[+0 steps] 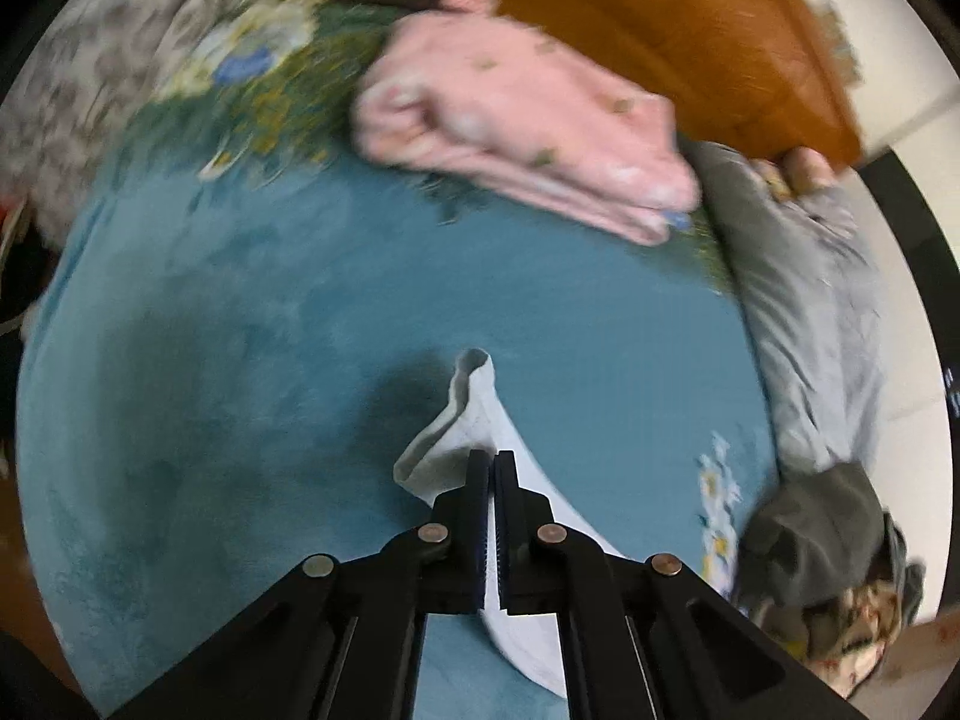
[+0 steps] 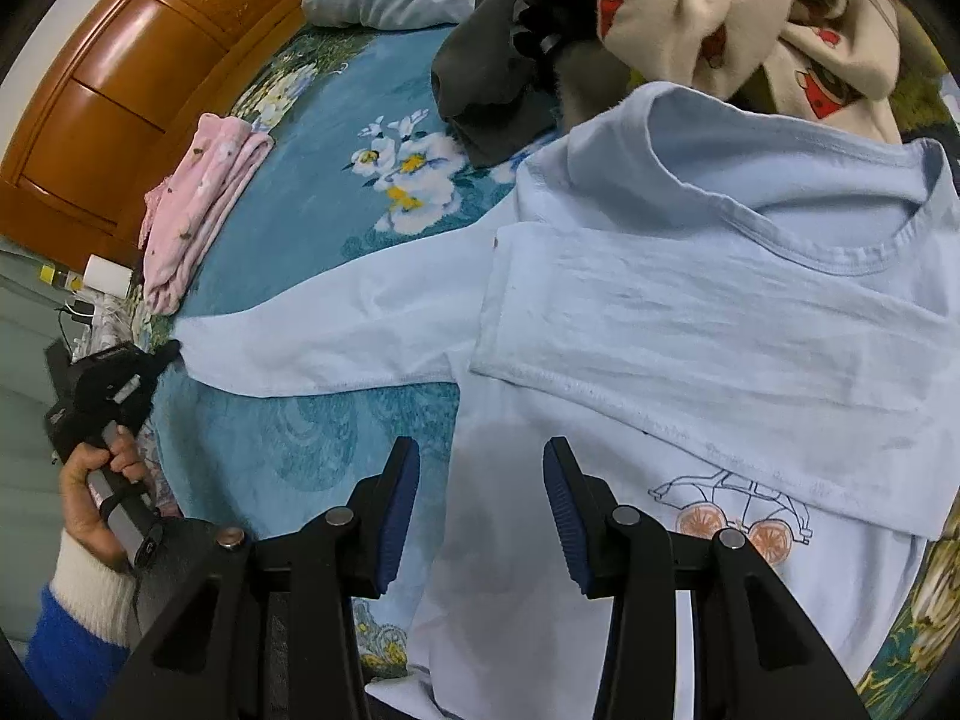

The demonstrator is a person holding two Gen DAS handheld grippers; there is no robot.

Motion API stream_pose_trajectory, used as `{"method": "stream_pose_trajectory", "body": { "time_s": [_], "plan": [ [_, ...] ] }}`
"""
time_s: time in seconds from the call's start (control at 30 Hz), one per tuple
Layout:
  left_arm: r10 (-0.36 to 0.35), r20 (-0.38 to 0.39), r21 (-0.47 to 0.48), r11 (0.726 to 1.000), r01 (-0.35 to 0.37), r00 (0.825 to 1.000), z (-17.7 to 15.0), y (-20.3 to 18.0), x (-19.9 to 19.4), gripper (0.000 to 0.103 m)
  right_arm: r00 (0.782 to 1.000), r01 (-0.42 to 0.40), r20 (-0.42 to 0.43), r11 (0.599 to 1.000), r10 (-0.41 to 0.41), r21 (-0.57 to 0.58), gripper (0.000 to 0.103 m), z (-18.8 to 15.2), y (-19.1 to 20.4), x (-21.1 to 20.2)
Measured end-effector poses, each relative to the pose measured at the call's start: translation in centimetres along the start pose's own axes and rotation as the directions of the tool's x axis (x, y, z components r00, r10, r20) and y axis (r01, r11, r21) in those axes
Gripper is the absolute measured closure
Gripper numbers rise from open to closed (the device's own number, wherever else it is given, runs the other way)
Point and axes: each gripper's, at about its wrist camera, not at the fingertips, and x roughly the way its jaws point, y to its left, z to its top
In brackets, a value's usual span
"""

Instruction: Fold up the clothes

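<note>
A pale blue long-sleeved shirt with a small car print lies on the blue flowered bedspread. One sleeve is folded across its chest. The other sleeve stretches out to the left, and its cuff is pinched in my left gripper, which is shut on it. That same gripper shows at the left of the right wrist view, held by a hand. My right gripper hovers open over the shirt's lower body, nothing between its fingers.
A folded pink garment lies near the wooden headboard. A grey pillow sits along the bed's edge. Dark grey and cream printed clothes are heaped beyond the shirt's collar. Bare bedspread spreads ahead of the left gripper.
</note>
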Motion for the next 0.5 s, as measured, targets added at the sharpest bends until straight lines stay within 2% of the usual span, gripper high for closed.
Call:
{"method": "stream_pose_trajectory", "body": {
  "time_s": [0.1, 0.17, 0.23, 0.3, 0.37, 0.5],
  "plan": [
    [-0.072, 0.022, 0.163, 0.984, 0.067, 0.997, -1.0, -4.5, -1.9, 0.101, 1.0, -0.006, 0.007, 1.0, 0.006, 0.007, 0.059, -0.3, -0.5, -0.4],
    [-0.161, 0.008, 0.259, 0.954, 0.154, 0.987, -2.2, -8.3, -3.6, 0.101, 1.0, -0.01, 0.014, 1.0, 0.01, 0.012, 0.059, -0.5, -0.9, -0.7],
    [-0.263, -0.02, 0.33, 0.909, 0.254, 0.965, -3.2, -12.1, -5.5, 0.101, 1.0, -0.018, 0.026, 1.0, 0.017, 0.018, 0.059, -0.7, -1.4, -1.2],
    [-0.368, -0.069, 0.385, 0.848, 0.365, 0.927, -4.5, -16.2, -7.3, 0.101, 0.999, -0.02, 0.047, 0.999, 0.018, 0.025, 0.059, -0.8, -2.3, -2.1],
    [-0.454, -0.134, 0.406, 0.785, 0.467, 0.881, -6.0, -19.6, -9.0, 0.101, 0.997, -0.019, 0.07, 0.999, 0.015, 0.043, 0.059, -1.0, -3.6, -3.0],
    [-0.558, -0.284, 0.403, 0.668, 0.625, 0.78, -9.8, -25.9, -10.8, 0.101, 0.991, -0.007, 0.133, 0.986, -0.015, 0.167, 0.059, -1.5, -8.5, -5.5]
  ]
}}
